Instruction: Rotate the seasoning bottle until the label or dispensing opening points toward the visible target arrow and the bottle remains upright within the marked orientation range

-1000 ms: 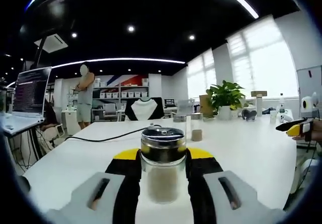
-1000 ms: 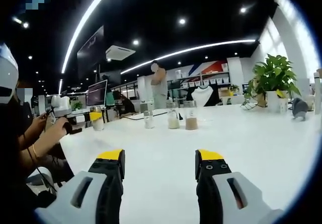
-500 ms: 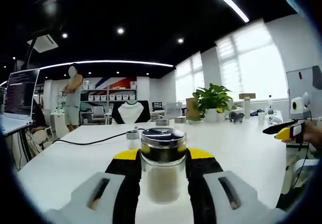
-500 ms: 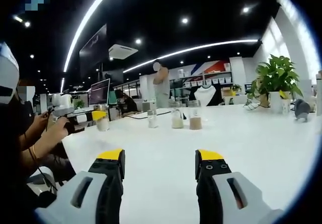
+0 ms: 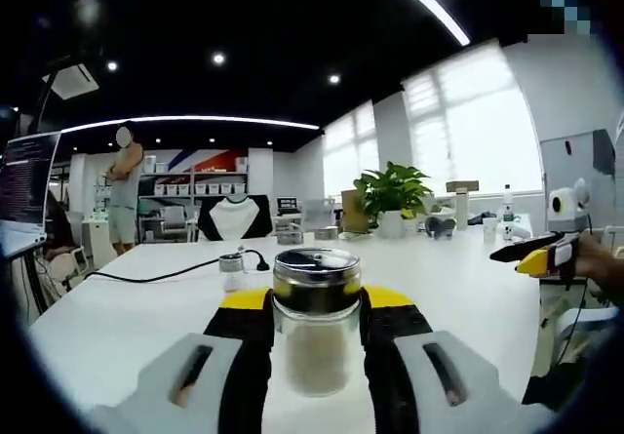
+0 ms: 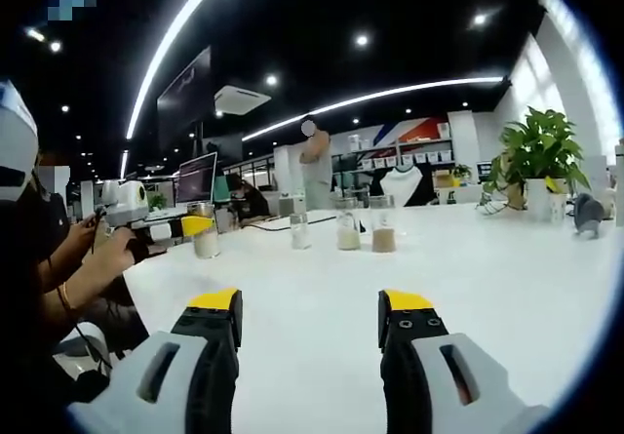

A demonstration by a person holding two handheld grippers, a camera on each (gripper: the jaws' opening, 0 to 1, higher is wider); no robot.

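In the left gripper view, the left gripper [image 5: 316, 322] is clamped on the seasoning bottle [image 5: 316, 319], which stands upright at lower centre between the two yellow-tipped jaws, its shiny metal cap above a glass body filled with pale powder. Behind it the white counter [image 5: 146, 302] carries a small jar [image 5: 232, 270] left of centre beside a black cable [image 5: 156, 277], with a potted plant [image 5: 391, 192] at the far edge, right of centre. In the right gripper view, the right gripper [image 6: 310, 322] hangs open over bare counter with nothing between its jaws; the held bottle appears at middle left, and three more jars [image 6: 347, 229] stand in a row near the centre.
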